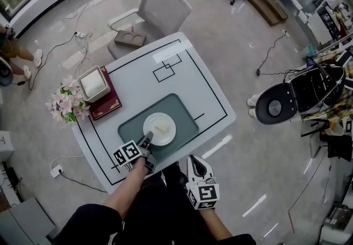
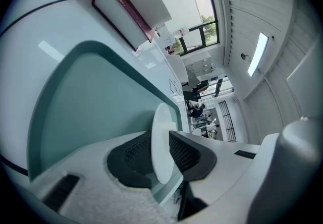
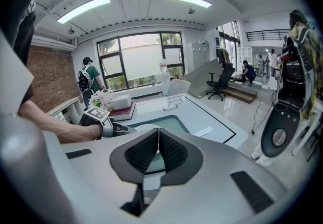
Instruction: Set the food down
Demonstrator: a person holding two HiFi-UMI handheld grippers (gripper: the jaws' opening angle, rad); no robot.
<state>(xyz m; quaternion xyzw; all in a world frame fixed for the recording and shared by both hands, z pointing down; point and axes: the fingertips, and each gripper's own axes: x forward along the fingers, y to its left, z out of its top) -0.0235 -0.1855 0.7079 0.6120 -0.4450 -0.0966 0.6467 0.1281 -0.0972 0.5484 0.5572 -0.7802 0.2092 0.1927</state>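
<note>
The food (image 1: pixel 161 126), a pale piece, lies on a white plate (image 1: pixel 168 138) that sits flat on a teal mat (image 1: pixel 185 114) near the close edge of the white bench (image 1: pixel 143 70). At the plate's 7 o'clock the left gripper (image 1: pixel 146 140) reaches in from the person's arm. Its own view shows the plate's rim (image 2: pixel 161 150) edge-on between the two dark pads, with the jaws standing narrowly apart around the rim rather than clamped on it. At the plate's 5 o'clock, past the bench edge and well apart from the plate, the right gripper (image 1: pixel 193 161) is held over the person's lap. Its jaws are closed together with nothing between them, and its view looks across the bench toward the windows. At about 10 o'clock from the plate a maroon book (image 1: pixel 107 107) lies on the bench just beside the mat's corner, with a white box (image 1: pixel 92 84) resting on top of it. A bunch of pink flowers (image 1: pixel 67 103) touches the book's outer side at 9 o'clock. Beyond the far edge of the bench, at 12 o'clock, stands a grey chair (image 1: pixel 160 6).
</note>
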